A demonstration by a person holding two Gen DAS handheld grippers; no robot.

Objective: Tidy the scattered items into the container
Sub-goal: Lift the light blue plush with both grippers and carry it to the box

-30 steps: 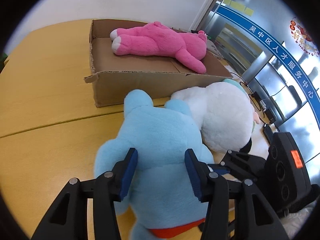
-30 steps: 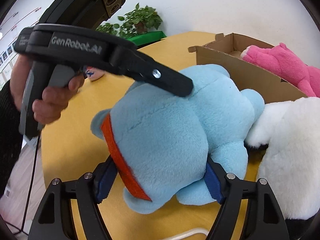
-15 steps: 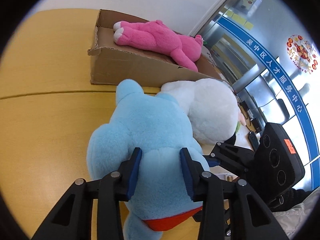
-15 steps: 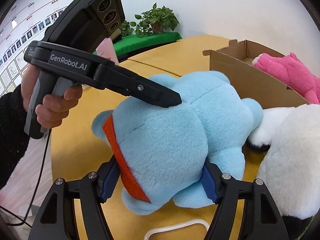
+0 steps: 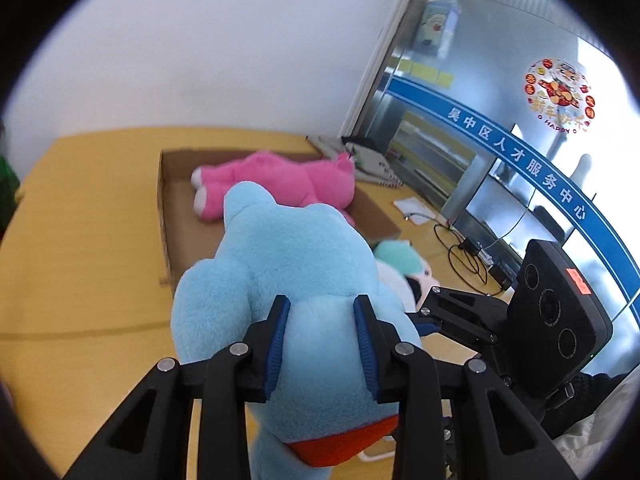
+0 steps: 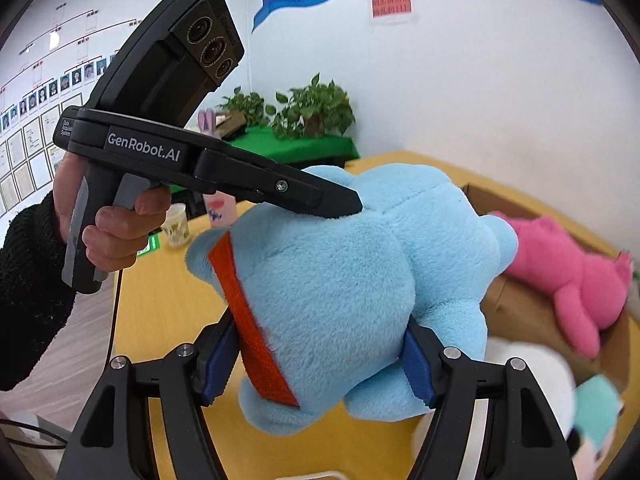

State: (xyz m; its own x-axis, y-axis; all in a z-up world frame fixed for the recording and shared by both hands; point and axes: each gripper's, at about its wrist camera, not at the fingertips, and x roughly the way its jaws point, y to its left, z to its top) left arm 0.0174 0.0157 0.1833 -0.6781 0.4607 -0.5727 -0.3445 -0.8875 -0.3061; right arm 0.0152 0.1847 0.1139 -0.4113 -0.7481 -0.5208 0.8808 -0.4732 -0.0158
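Left wrist view: big sky-blue plush toy clamped by left hand-held gripper and right hand-held gripper together, too bulky for one, raised just before shallow brown cardboard box holding pink plush.

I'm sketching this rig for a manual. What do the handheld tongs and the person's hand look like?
Both tongs, left and right, are matte black plastic with blue ribbed pads and silver screws. The left one carries white "GenRobot.AI" lettering, a grey trigger and a three-lens camera block. The bare hand wears a black knit sleeve.
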